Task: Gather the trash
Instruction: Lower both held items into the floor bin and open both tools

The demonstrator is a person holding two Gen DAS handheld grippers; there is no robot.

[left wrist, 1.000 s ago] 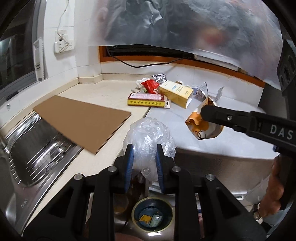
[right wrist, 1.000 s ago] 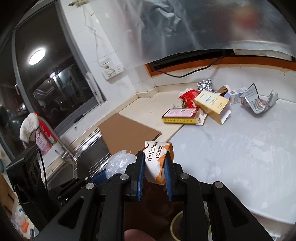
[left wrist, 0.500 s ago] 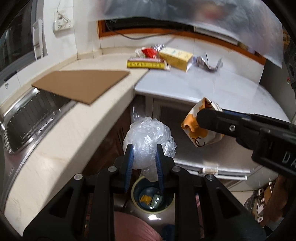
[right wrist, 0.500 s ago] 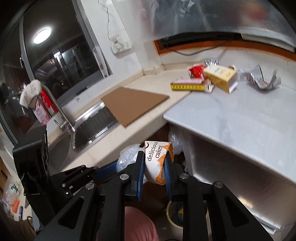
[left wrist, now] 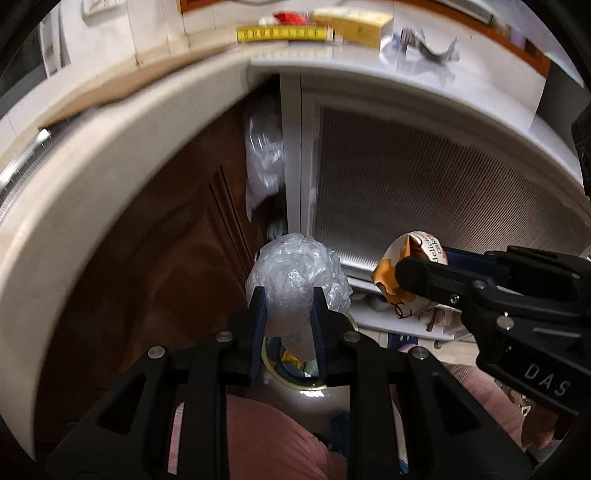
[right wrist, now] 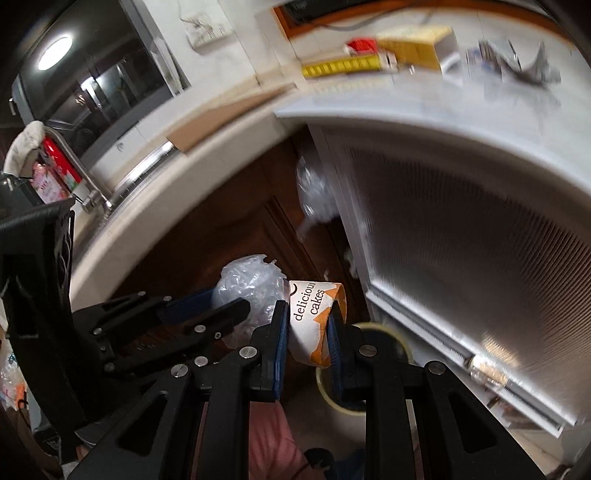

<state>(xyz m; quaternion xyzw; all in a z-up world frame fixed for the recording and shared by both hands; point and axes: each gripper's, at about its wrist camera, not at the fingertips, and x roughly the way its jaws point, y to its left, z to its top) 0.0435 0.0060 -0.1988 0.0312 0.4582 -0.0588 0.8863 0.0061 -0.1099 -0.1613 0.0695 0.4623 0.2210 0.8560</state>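
Note:
My left gripper (left wrist: 288,299) is shut on a crumpled clear plastic bag (left wrist: 299,269), held just above a round cream-rimmed trash bin (left wrist: 295,384) on the floor. My right gripper (right wrist: 306,314) is shut on a white and orange "delicious cakes" wrapper (right wrist: 314,317), above the same bin (right wrist: 328,391). In the left wrist view the right gripper (left wrist: 402,275) reaches in from the right with the wrapper (left wrist: 410,254). In the right wrist view the left gripper (right wrist: 240,308) and its bag (right wrist: 251,284) sit just left of the wrapper.
The counter edge (left wrist: 110,155) curves overhead, dark wooden cabinet doors (left wrist: 159,266) below it and a ribbed white appliance front (left wrist: 424,206) to the right. More trash lies on the counter: a yellow-edged box (left wrist: 280,33), a yellow carton (left wrist: 351,22), crumpled foil (left wrist: 424,44). A person's pink-clad leg (left wrist: 266,435) is below.
Both grippers have dropped from counter height to below the counter edge and tilted downward, each keeping its hold. The bin is now closer beneath them.

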